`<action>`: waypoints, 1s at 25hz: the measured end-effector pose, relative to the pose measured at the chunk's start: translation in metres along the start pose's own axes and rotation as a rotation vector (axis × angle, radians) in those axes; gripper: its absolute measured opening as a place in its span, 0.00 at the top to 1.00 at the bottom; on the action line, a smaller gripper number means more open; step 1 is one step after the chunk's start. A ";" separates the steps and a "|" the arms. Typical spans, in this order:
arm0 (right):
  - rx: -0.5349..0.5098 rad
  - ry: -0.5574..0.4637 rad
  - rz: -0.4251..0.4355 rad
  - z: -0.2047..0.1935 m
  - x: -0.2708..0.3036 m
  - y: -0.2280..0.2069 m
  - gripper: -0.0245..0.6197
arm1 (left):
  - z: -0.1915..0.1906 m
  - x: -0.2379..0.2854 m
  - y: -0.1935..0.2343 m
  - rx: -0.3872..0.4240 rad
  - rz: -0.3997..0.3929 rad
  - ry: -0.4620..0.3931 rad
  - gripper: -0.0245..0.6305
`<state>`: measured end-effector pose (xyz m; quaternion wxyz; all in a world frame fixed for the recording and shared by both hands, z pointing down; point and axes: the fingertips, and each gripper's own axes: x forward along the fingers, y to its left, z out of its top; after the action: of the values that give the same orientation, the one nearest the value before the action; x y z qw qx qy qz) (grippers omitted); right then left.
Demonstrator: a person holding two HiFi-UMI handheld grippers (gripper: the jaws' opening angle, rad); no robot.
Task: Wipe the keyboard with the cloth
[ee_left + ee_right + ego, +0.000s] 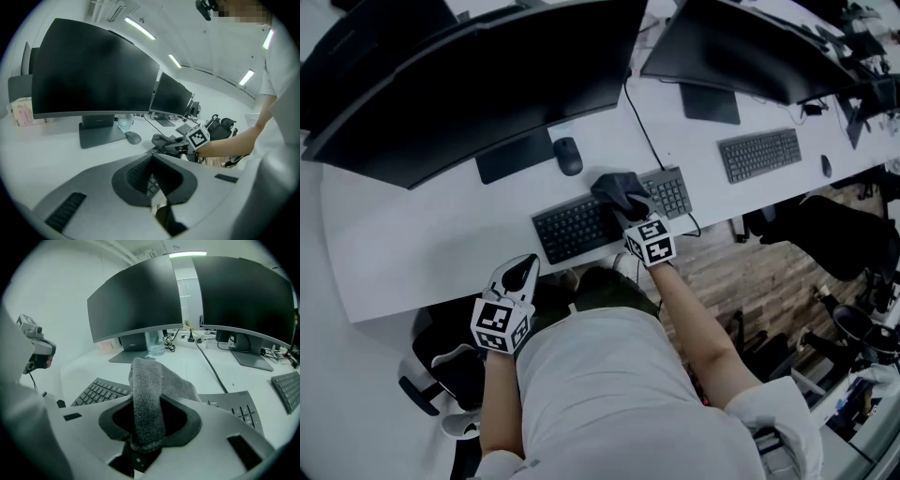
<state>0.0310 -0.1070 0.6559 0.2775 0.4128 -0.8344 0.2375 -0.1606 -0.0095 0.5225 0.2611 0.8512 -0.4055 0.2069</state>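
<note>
A black keyboard (581,225) lies near the front edge of the white desk (412,244). A dark grey cloth (622,190) rests on the keyboard's right part, next to the number pad. My right gripper (630,210) is shut on the cloth (146,380), which folds up out of its jaws and hangs forward over the keys (99,392). My left gripper (519,274) is shut and empty, held over the desk's front edge left of the keyboard. In the left gripper view, keys (151,182) show behind the shut jaws, and the cloth (162,139) lies further right.
A mouse (568,155) lies behind the keyboard by the stand of a large curved monitor (478,75). A black cable (645,127) runs back across the desk. A second monitor (750,47) and keyboard (759,155) are at the right. An office chair (839,234) stands beyond the desk's edge.
</note>
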 end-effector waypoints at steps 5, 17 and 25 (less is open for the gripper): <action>0.011 0.000 -0.019 0.006 0.010 0.020 0.76 | 0.003 -0.006 0.024 0.023 -0.033 0.004 0.96; 0.049 -0.011 -0.098 -0.013 -0.003 0.048 0.76 | -0.002 -0.010 0.043 0.119 -0.143 0.043 0.96; 0.041 -0.001 -0.100 -0.033 -0.023 0.057 0.76 | 0.000 -0.003 0.032 0.159 -0.155 0.059 0.96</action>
<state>0.0049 -0.0424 0.6558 0.2802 0.4596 -0.8078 0.2401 -0.1881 -0.0243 0.5297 0.2196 0.8917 -0.3127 0.2426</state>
